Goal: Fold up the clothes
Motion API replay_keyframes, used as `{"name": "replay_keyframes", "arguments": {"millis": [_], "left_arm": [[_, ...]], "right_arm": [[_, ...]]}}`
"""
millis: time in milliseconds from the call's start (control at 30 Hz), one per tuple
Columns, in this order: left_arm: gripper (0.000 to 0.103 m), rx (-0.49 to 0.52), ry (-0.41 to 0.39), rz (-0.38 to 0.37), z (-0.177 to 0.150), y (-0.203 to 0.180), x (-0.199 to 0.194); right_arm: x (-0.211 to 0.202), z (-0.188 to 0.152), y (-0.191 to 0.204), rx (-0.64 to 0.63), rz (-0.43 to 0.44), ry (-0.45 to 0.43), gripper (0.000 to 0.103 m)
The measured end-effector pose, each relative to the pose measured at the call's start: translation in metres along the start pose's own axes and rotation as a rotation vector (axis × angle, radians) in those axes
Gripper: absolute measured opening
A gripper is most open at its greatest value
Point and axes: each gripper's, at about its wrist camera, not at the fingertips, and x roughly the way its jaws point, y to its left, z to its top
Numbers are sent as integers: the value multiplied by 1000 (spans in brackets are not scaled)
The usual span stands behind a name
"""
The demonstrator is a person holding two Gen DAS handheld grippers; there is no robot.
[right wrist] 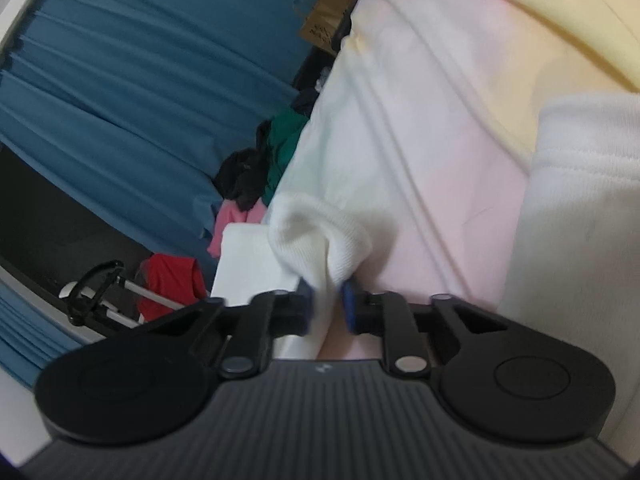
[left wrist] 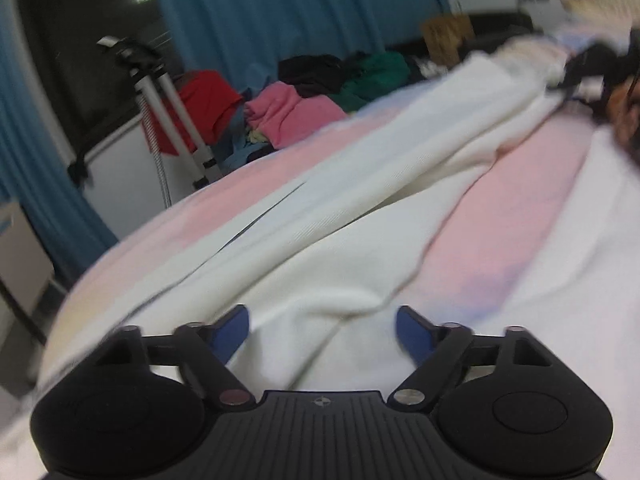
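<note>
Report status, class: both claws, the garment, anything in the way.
Right claw shut on white garment cuff. Left claw open over garment, no grip. Nothing in the way.

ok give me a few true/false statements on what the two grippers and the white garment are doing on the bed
1. The right gripper is clamped on a bunched cuff of the white garment. True.
2. The left gripper is shut tight on the garment. False: its jaws stand apart, with white fabric lying between them and the pads not pressing on it.
3. The garment lies on a pastel pink sheet. True.
4. The curtain behind the bed is red. False: it is blue.
5. The pile of clothes at the far edge is all white. False: it shows pink, black, green and red.
</note>
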Motion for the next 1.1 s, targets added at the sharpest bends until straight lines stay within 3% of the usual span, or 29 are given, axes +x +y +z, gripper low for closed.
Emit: {"name": "replay_keyframes", "arguments": {"millis": [67,133,233,367,500,667,833,933,1000,1067,1100], "left_arm": [[17,20,4,-36,2,-5,11],[5,10,-4,-33,4,-4,8],[3,-45,-43,-92,3,12,-13],[3,-81,-98,-186,-3,26,-53],[3,-84,-103,-273,-20,11,-79],[4,-171,-83,-286,-46,-12,-83],[7,-269,-82,-284,-53,-3,-75],[15,-275,-92,-281,-55,1,-77],[27,-311,-98,-282,-58,4,-84],[52,-343,-101,-254,-59,9,-95],[55,-354,-104,-234,-59,10,-102]], "right_arm": [[-6,1,8,-38,9,-42,13],[-15,2,21,-90,4,-87,12],[-30,5,35,-149,-18,-151,11],[-40,15,25,-100,-91,-144,10],[-53,25,0,-42,-202,-121,10],[-79,34,-26,-45,-255,-98,10],[-88,27,-24,-131,-249,-82,10],[-90,25,-25,-141,-241,-74,14],[-94,24,-25,-136,-237,-63,17],[-97,23,-20,-172,-257,-44,24],[-101,21,-15,-206,-262,-31,31]]}}
